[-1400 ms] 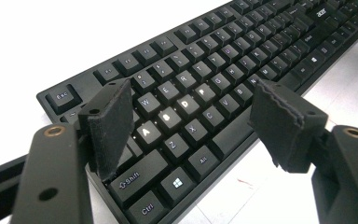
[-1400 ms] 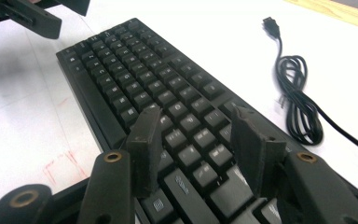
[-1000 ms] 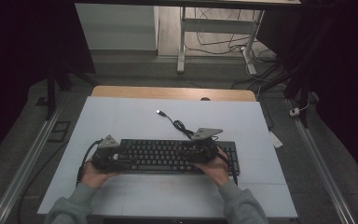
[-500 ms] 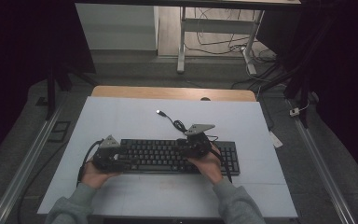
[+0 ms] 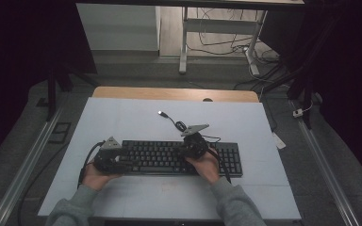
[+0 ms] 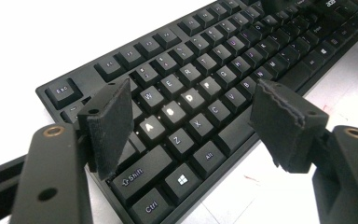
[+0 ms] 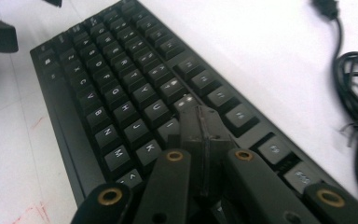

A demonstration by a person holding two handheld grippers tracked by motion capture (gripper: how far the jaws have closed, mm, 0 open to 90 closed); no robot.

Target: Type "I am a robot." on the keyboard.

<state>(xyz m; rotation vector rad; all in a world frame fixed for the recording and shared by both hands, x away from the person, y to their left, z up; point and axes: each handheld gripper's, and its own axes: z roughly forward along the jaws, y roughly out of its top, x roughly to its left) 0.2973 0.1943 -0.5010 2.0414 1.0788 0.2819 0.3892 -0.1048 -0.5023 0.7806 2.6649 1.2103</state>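
Right claw (image 7: 200,122) shut pad to pad, jaws just closed with nothing between them, tip lowered onto the middle rows of the black keyboard (image 5: 179,157) — touching or just above a key near the letters I and K, exact contact not resolvable. Seen from the high view at (image 5: 194,143), over the keyboard's centre-right, grey three-cornered plate on top, right hand (image 5: 206,165) behind it at the near edge. Left claw (image 6: 193,119) wide open, holding nothing, one pad on each side of the lit A, S, D and F keys, hovering over the keyboard's left end; at (image 5: 111,157) in the high view, with left hand (image 5: 94,173) at the near-left corner. Keyboard lying flat and parallel to the near edge of the white bench (image 5: 122,117), in its nearer half, roughly centred. Keyboard's cable (image 5: 178,125) coiled just beyond the far edge of the keyboard — plug end (image 5: 160,113) free on the bench surface, well apart from both claws.
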